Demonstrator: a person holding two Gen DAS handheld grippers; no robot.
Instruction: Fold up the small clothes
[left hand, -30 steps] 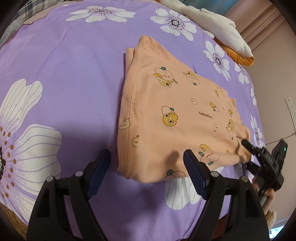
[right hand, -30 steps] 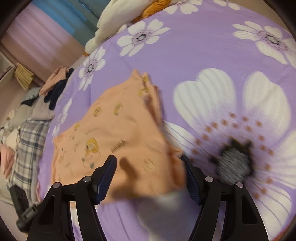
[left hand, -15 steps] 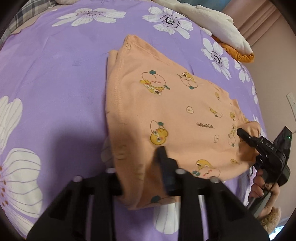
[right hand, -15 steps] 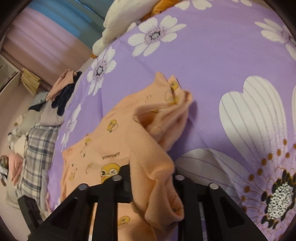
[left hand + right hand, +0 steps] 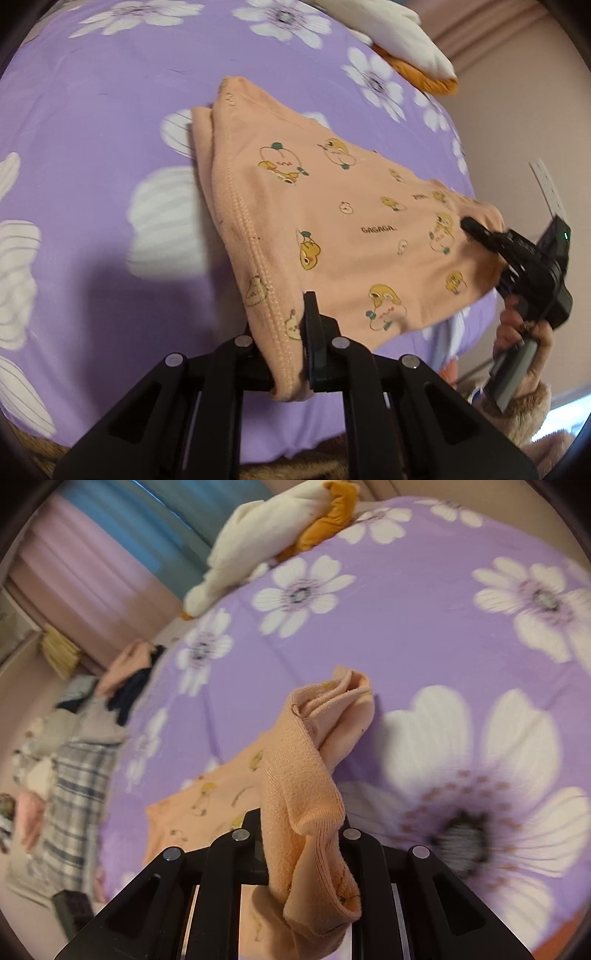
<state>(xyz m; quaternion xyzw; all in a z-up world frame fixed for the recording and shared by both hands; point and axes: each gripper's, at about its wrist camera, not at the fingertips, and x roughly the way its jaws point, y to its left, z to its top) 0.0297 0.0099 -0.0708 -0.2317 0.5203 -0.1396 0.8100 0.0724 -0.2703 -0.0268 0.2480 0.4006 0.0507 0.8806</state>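
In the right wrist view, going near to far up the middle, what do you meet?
Right claw shut on the peach garment → purple floral sheet → white cloth with an orange cloth → blue curtain.

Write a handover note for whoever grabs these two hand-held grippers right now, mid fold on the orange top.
Left hand-held gripper: shut on the stitched hem of the orange top.
Right hand-held gripper: jaws closing, a bunched corner of the same top pinched between them.
The near edge is off the purple flowered bedspread; the far edge lies on it.
Done: both near corners gripped.
Left: probably carry the near edge over to the far edge, lay it flat, release.
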